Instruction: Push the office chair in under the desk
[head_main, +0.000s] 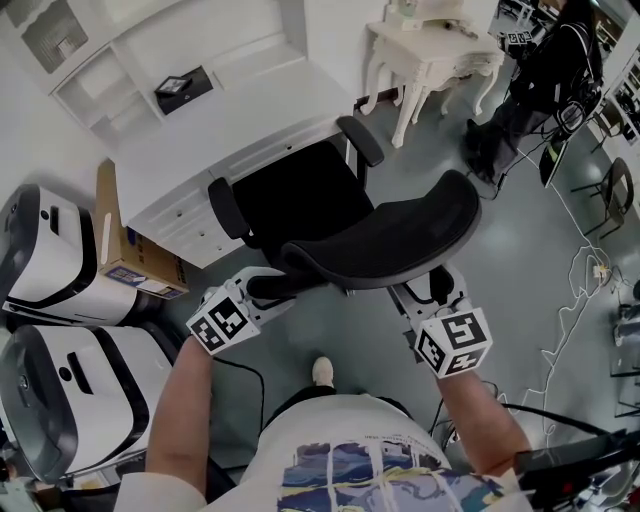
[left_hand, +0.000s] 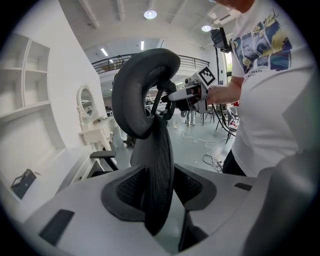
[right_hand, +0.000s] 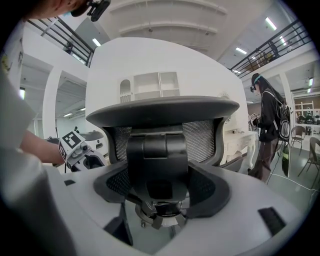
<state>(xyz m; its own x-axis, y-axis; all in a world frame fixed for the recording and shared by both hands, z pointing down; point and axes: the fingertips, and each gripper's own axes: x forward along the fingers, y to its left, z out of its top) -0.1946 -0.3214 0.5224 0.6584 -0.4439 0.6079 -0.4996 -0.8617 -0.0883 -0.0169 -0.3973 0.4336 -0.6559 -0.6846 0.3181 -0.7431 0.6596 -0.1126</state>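
Note:
A black mesh office chair (head_main: 385, 240) stands with its seat (head_main: 300, 195) partly under the white desk (head_main: 230, 125). My left gripper (head_main: 270, 288) is at the left edge of the chair back. In the left gripper view that thin mesh edge (left_hand: 157, 160) runs between the pads (left_hand: 127, 190) of the left gripper (left_hand: 160, 192), which are shut on it. My right gripper (head_main: 432, 290) is behind the chair. In the right gripper view, the right gripper (right_hand: 160, 192) is shut on the black back bracket (right_hand: 157, 155) under the headrest (right_hand: 165, 111).
A cardboard box (head_main: 125, 250) and white machines (head_main: 50, 265) stand left of the desk. A white dressing table (head_main: 430, 55) is at the back right, with a person (head_main: 545, 80) standing beside it. Cables (head_main: 580, 290) trail over the grey floor on the right.

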